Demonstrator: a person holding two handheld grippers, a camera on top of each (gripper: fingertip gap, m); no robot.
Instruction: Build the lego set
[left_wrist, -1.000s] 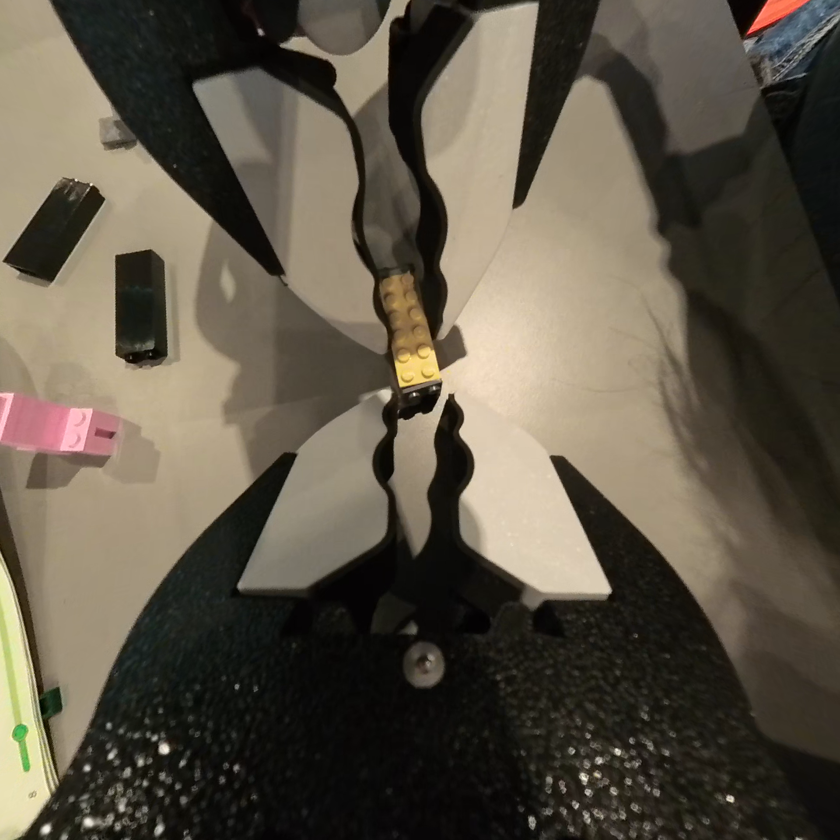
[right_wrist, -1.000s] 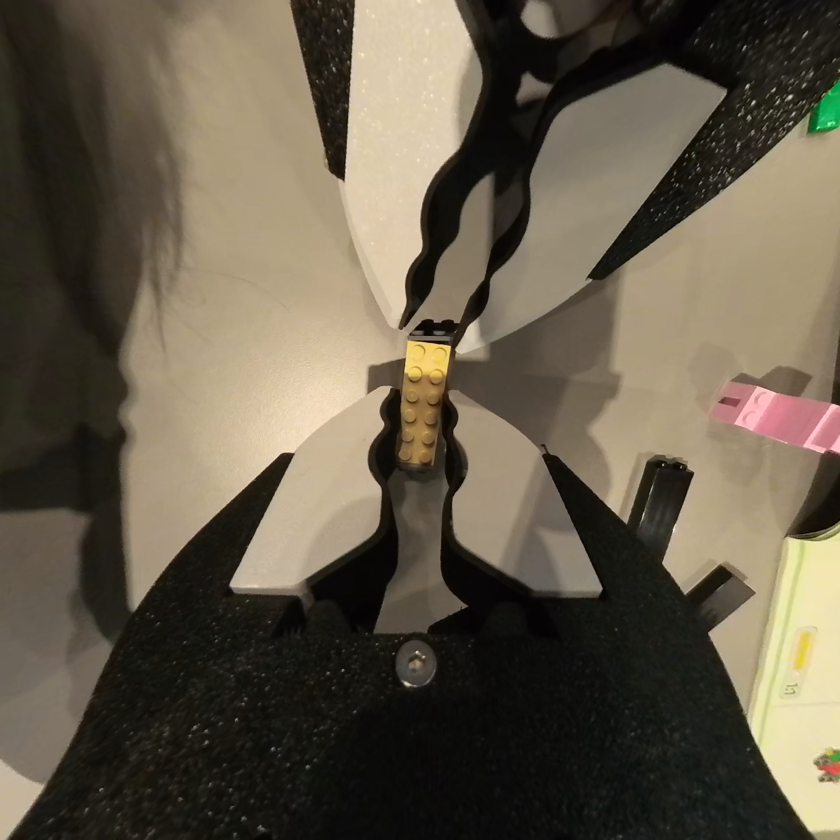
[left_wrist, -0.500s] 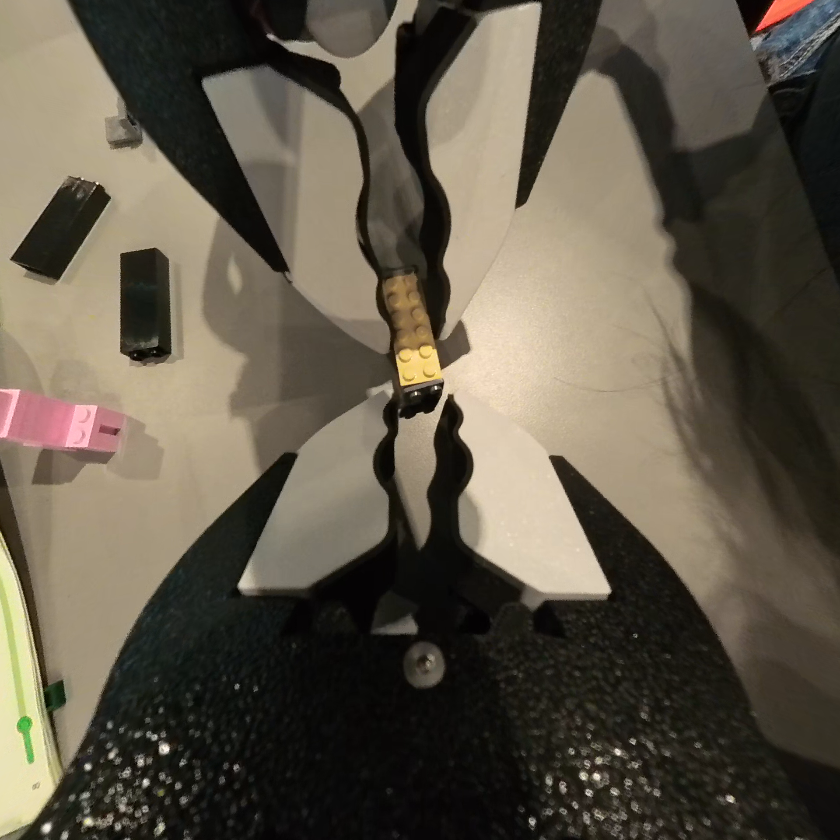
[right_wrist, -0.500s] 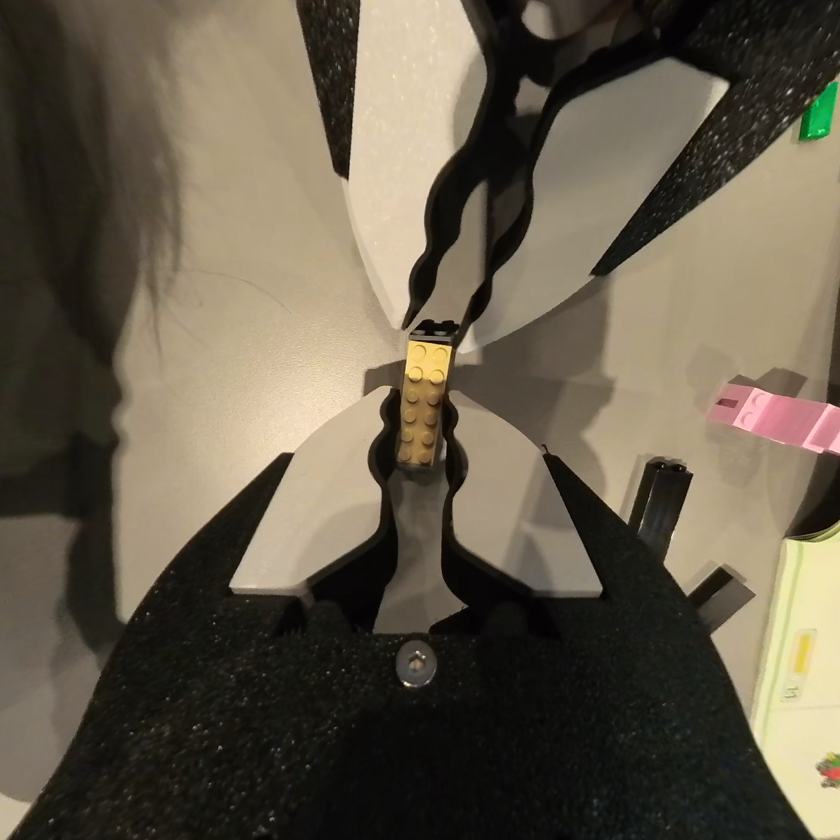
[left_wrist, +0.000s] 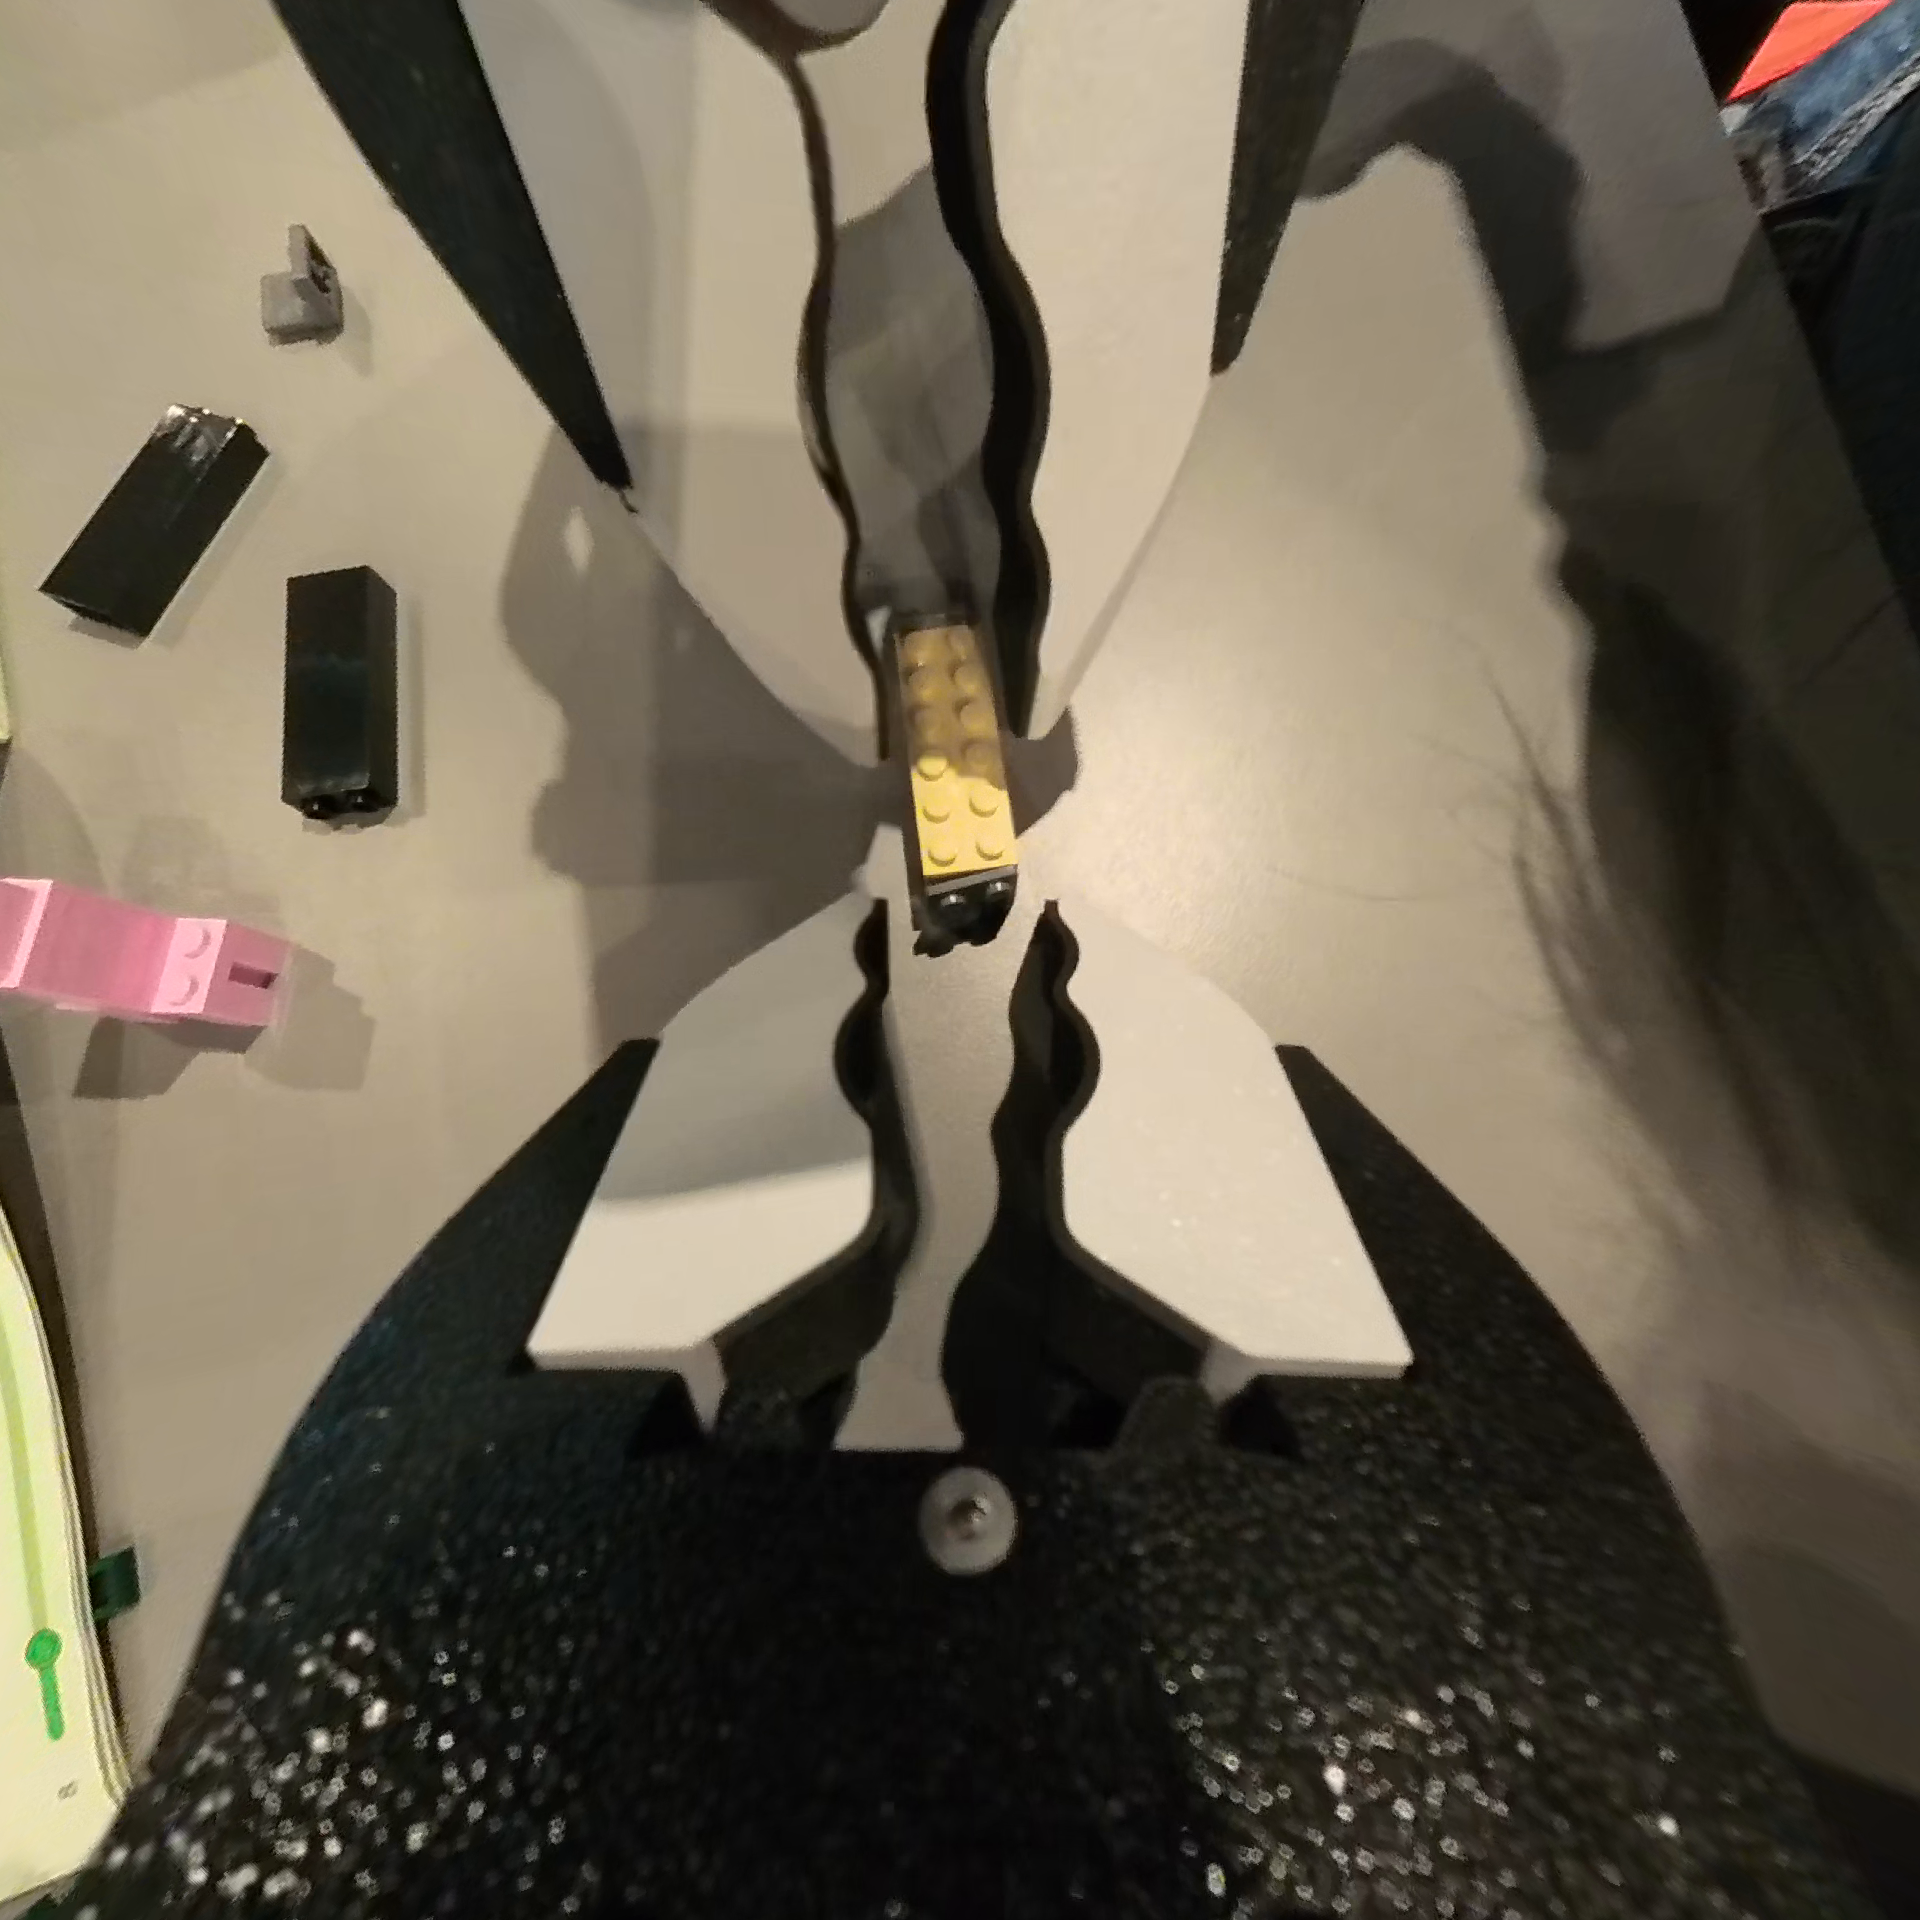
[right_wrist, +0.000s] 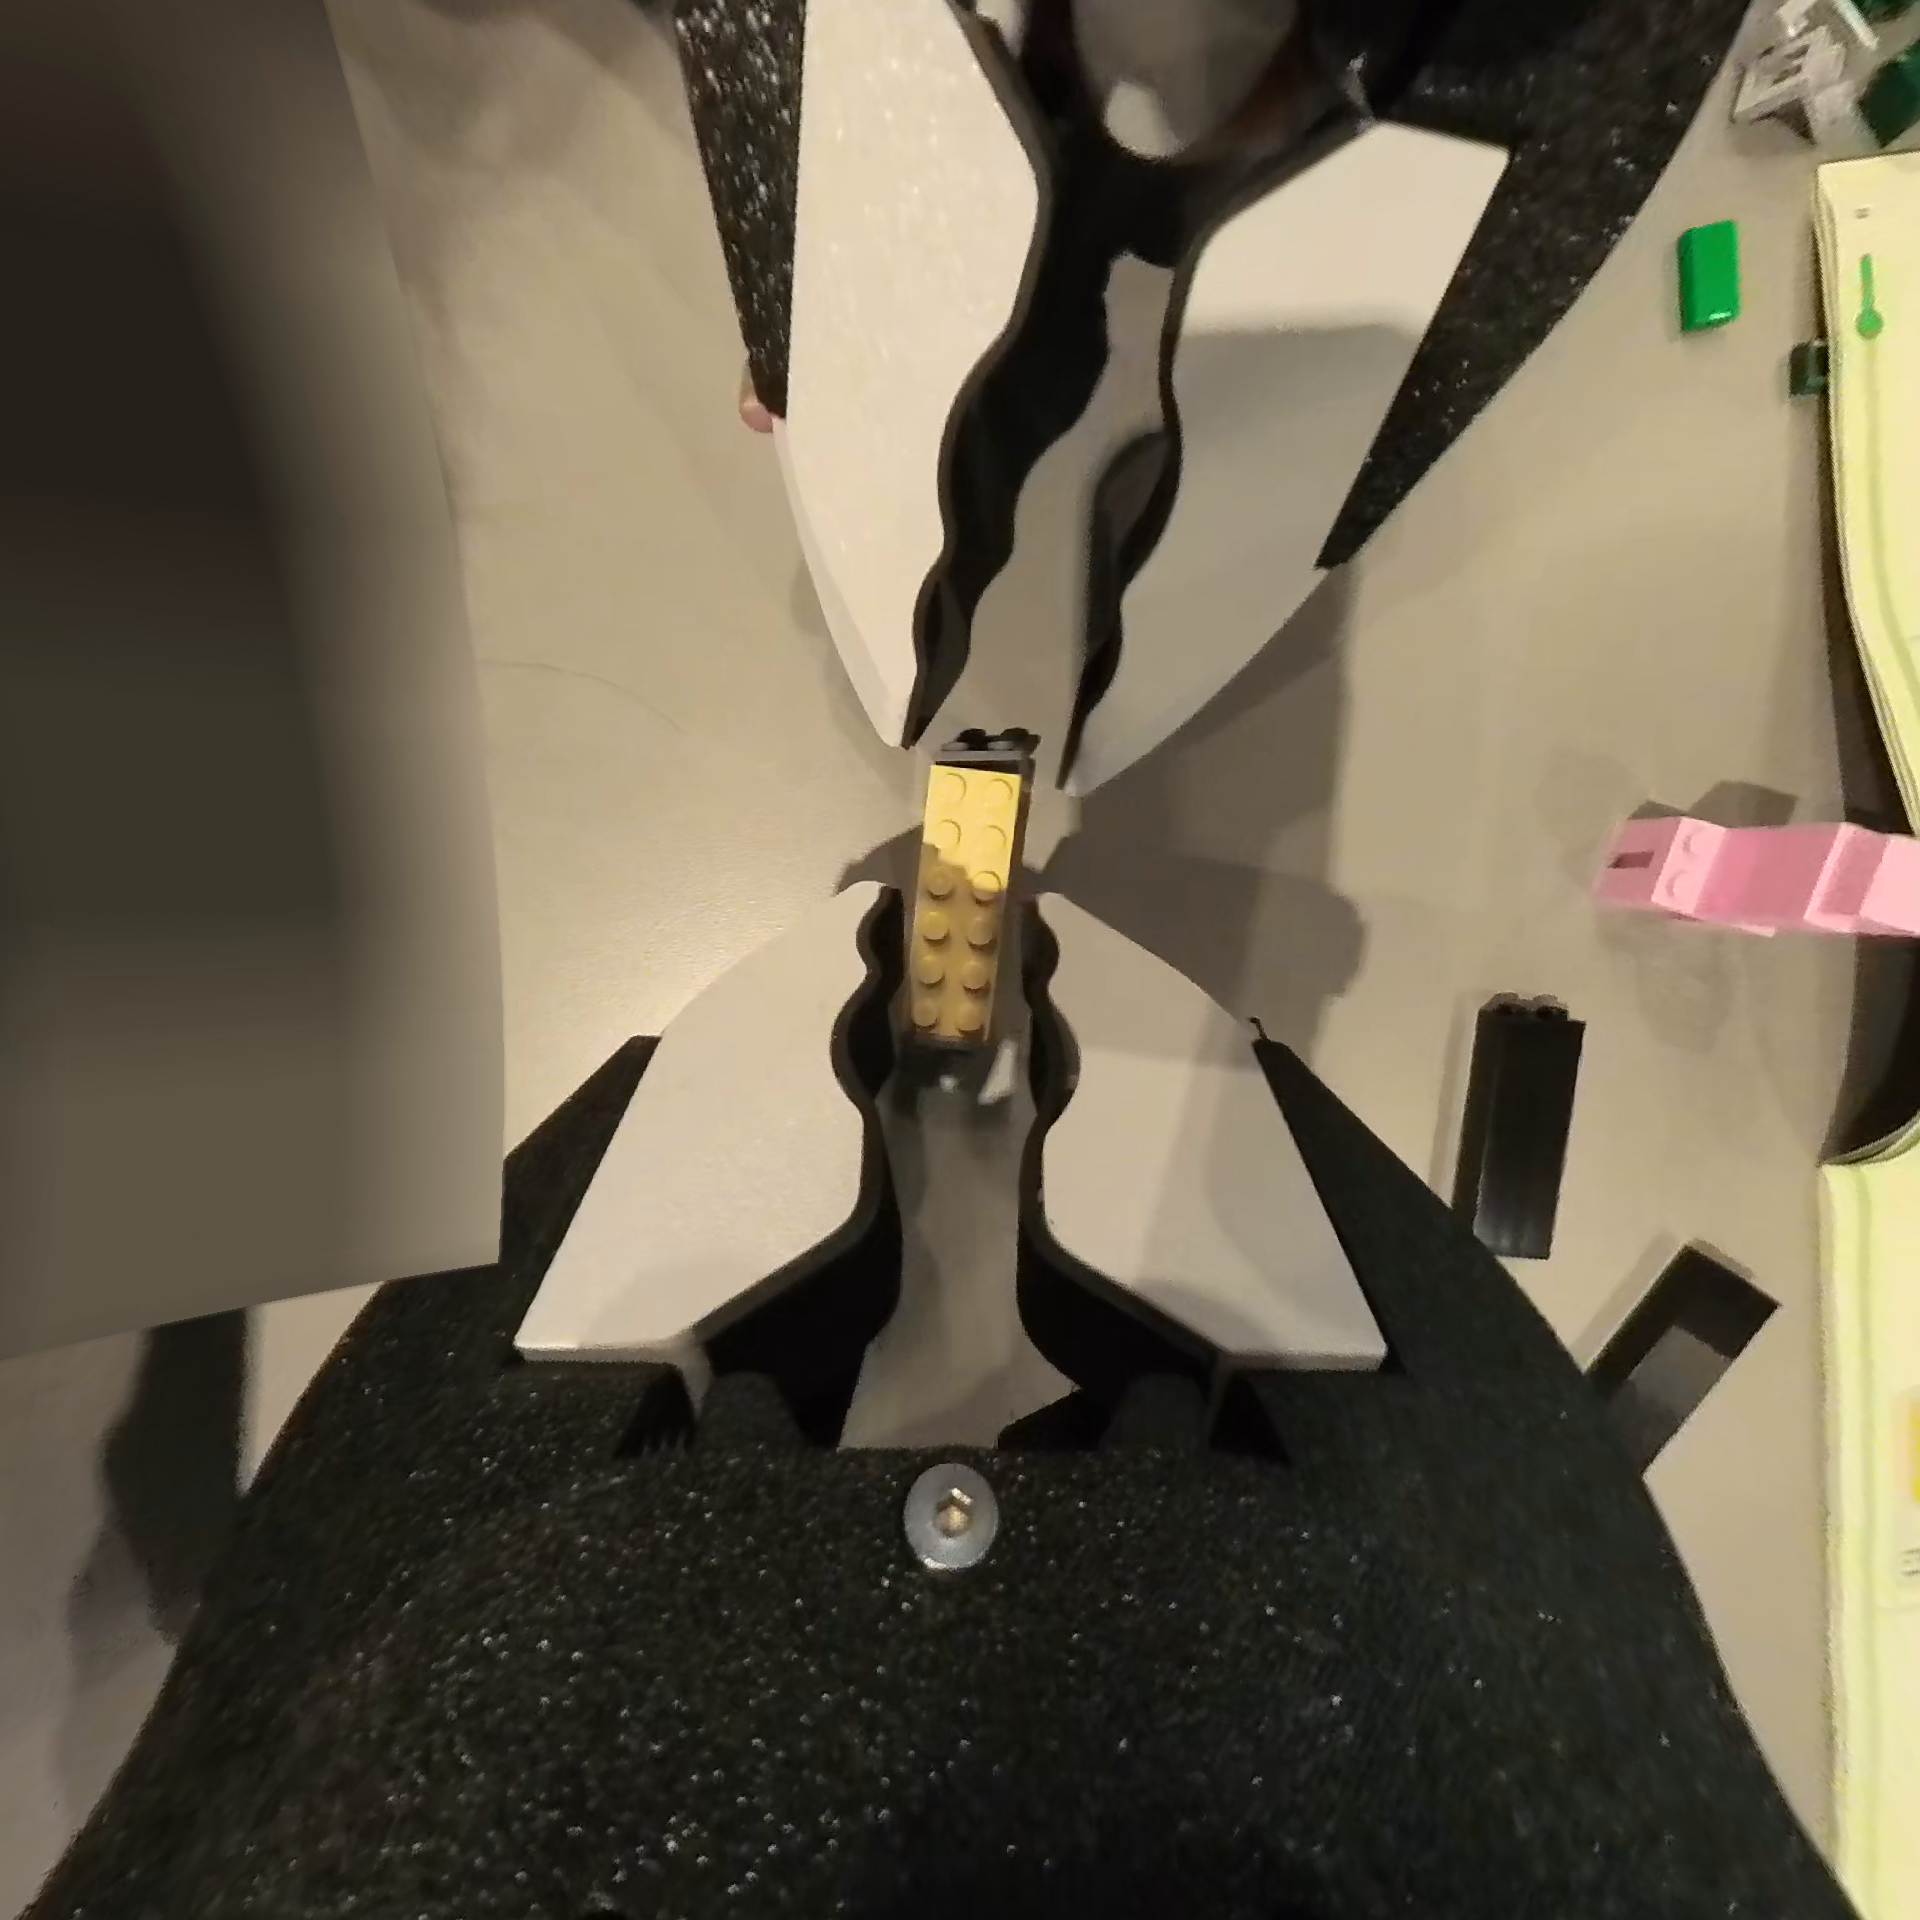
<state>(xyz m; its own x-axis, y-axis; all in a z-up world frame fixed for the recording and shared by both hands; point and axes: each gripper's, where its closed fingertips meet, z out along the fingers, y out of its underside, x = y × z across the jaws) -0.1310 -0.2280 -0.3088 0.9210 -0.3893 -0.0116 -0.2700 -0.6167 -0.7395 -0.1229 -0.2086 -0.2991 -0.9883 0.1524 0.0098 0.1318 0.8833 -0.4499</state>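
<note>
Left gripper (left_wrist: 954, 914) is seen with its jaws parted, nothing clamped between them; its fingertips (left_wrist: 873, 925) sit just beside the near end of the tan-and-black brick stack (left_wrist: 956, 769), a small gap being visible on both sides. Right gripper (right_wrist: 961, 935) is closed onto the stack (right_wrist: 961, 904), which is clamped by its far half in the left wrist view and held above the grey worktop (left_wrist: 1299, 831). Tan studded plate is seen on top, black brick underneath with its studded end facing the left gripper. On the worktop, off to the left gripper's left side, a pink brick assembly (left_wrist: 145, 951) is laid flat, with two black bricks (left_wrist: 341, 691) (left_wrist: 156, 530) lying apart beyond it and a small grey piece (left_wrist: 303, 286) farther still. A pale green instruction booklet (right_wrist: 1870, 1455) is seen at the worktop edge, a green tile (right_wrist: 1709, 275) just beside its far part. Contact between stack and worktop cannot be told.
</note>
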